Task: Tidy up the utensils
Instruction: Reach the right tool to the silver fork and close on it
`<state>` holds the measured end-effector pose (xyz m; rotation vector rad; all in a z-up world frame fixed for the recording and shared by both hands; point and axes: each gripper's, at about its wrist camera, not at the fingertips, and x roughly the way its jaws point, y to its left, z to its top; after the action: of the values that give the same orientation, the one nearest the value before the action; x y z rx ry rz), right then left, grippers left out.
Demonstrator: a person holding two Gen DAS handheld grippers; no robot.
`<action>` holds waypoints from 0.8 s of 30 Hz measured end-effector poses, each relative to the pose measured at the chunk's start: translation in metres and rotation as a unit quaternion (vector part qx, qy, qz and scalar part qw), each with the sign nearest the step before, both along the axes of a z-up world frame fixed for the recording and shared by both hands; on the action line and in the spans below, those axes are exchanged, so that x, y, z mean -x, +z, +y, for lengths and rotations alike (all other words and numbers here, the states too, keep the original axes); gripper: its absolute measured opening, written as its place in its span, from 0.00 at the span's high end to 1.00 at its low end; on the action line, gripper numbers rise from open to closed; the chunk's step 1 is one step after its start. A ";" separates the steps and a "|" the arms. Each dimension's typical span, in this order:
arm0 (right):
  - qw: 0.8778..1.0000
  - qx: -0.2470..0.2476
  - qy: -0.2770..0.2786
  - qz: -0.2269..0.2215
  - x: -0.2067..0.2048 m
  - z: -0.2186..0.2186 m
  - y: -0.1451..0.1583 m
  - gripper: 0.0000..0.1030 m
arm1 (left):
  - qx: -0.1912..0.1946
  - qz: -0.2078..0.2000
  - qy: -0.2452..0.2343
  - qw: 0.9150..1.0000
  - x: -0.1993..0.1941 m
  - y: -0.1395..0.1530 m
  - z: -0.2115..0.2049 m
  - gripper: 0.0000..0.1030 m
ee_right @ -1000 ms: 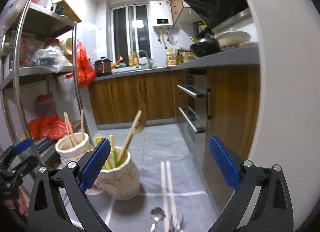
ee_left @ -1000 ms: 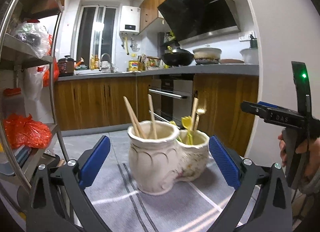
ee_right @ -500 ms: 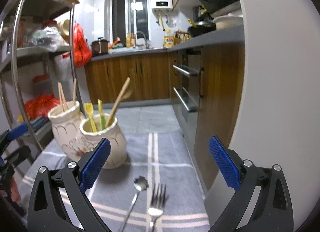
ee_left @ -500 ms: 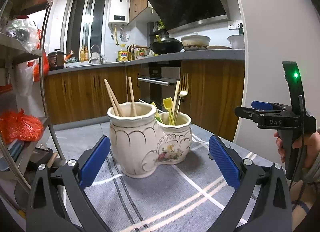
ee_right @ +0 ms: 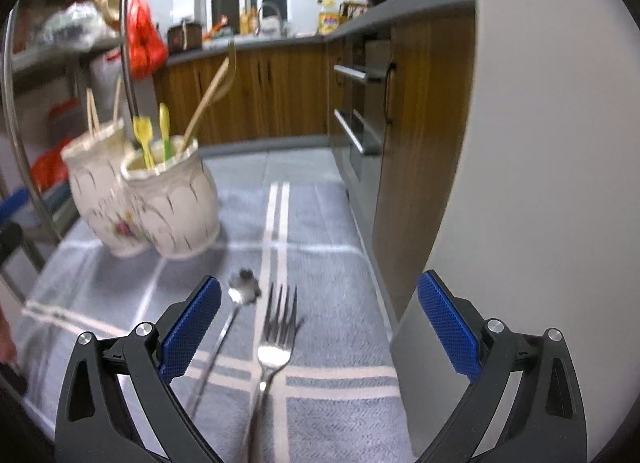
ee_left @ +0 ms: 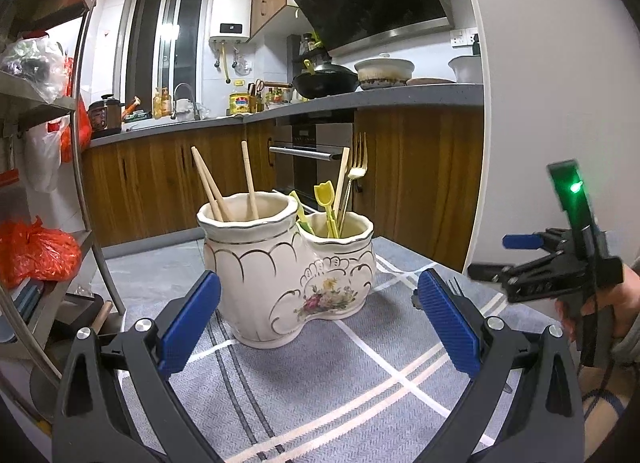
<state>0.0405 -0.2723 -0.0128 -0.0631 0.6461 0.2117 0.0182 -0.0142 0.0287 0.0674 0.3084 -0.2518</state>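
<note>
1. Since the earlier frames, the right gripper [ee_right: 318, 321] is being lowered toward the cloth, so that the silver fork [ee_right: 276, 337] and the flower-headed spoon [ee_right: 236, 303], formerly small at the bottom edge, are now being framed between its fingers.
2. The right gripper is being held with its blue pads spread wide and nothing between them; the fork is lying just inside the span, right of the left pad, tines pointing away from the claw.
3. The spoon is lying beside the fork, closer to the left pad, its handle angled down past that pad.
4. The double ceramic holder [ee_right: 144, 195] is standing ahead and to the left of the right gripper, on the grey striped cloth [ee_right: 320, 231].
5. The left gripper [ee_left: 318, 321] is likewise being held wide open and empty, with the holder [ee_left: 288, 271] standing upright straight ahead of it, slightly left of centre.
6. Chopsticks [ee_left: 224, 187] are being carried in the taller compartment; a gold fork [ee_left: 354, 179] and yellow utensils [ee_left: 326, 203] are being carried in the lower one.
7. The right gripper [ee_left: 540, 263] is being seen at the right edge of the left view, gripped by a hand [ee_left: 608, 311].
</note>
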 end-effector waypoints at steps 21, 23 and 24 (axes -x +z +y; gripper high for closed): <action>0.991 -0.041 0.077 0.103 -0.032 0.004 -0.030 0.70 | -0.019 0.040 -0.039 0.998 -0.004 -0.007 -0.031 0.06; 0.990 -0.052 0.079 0.106 -0.033 0.002 -0.030 0.78 | -0.026 0.046 -0.043 0.998 -0.005 -0.007 -0.039 0.06; 0.990 -0.053 0.080 0.107 -0.033 0.002 -0.030 0.78 | -0.031 0.049 -0.045 0.997 -0.005 -0.006 -0.043 0.06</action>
<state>0.0734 -0.2702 -0.0425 0.0103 0.8431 0.4114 0.0231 -0.0576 0.0223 0.1311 0.4108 -0.3349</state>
